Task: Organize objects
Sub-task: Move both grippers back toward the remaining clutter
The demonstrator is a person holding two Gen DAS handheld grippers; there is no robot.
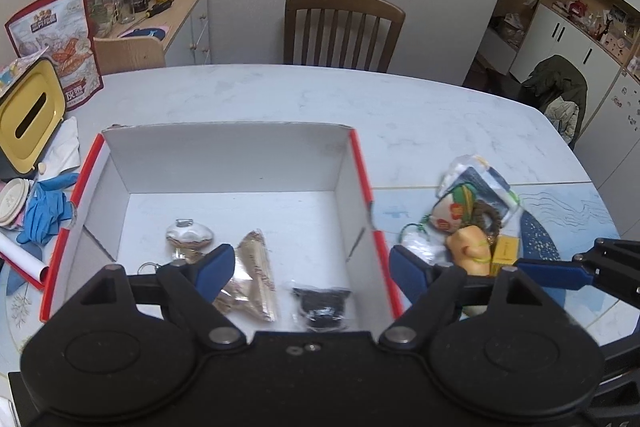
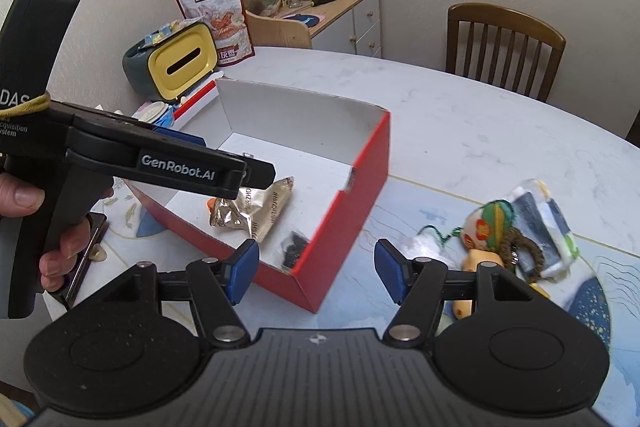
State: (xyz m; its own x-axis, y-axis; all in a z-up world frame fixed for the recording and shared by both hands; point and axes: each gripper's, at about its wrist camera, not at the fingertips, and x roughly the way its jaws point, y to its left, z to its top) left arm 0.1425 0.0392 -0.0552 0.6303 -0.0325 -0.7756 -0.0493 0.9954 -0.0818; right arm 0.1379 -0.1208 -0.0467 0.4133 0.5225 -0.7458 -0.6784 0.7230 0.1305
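A red box with a white inside [image 1: 236, 155] [image 2: 352, 203] stands on the table. In it lie a silver trinket [image 1: 188, 235], a foil packet [image 1: 256, 267] [image 2: 256, 211] and a small black bagged item [image 1: 322, 303] [image 2: 294, 245]. My left gripper [image 1: 312, 267] is open and empty above the box's near end. To the right of the box is a pile: a round patterned pouch [image 1: 454, 211] [image 2: 486, 223], a tan figure [image 1: 470, 249], a tissue pack [image 2: 540, 223]. My right gripper [image 2: 316, 273] is open and empty above the box's near corner, left of the pile.
A yellow tissue holder [image 1: 30, 115] [image 2: 184, 61], a snack bag [image 1: 66, 39], blue gloves [image 1: 44, 207] and cups sit left of the box. A wooden chair [image 1: 340, 27] stands behind the table. A cluttered side cabinet [image 1: 160, 15] is at the back left.
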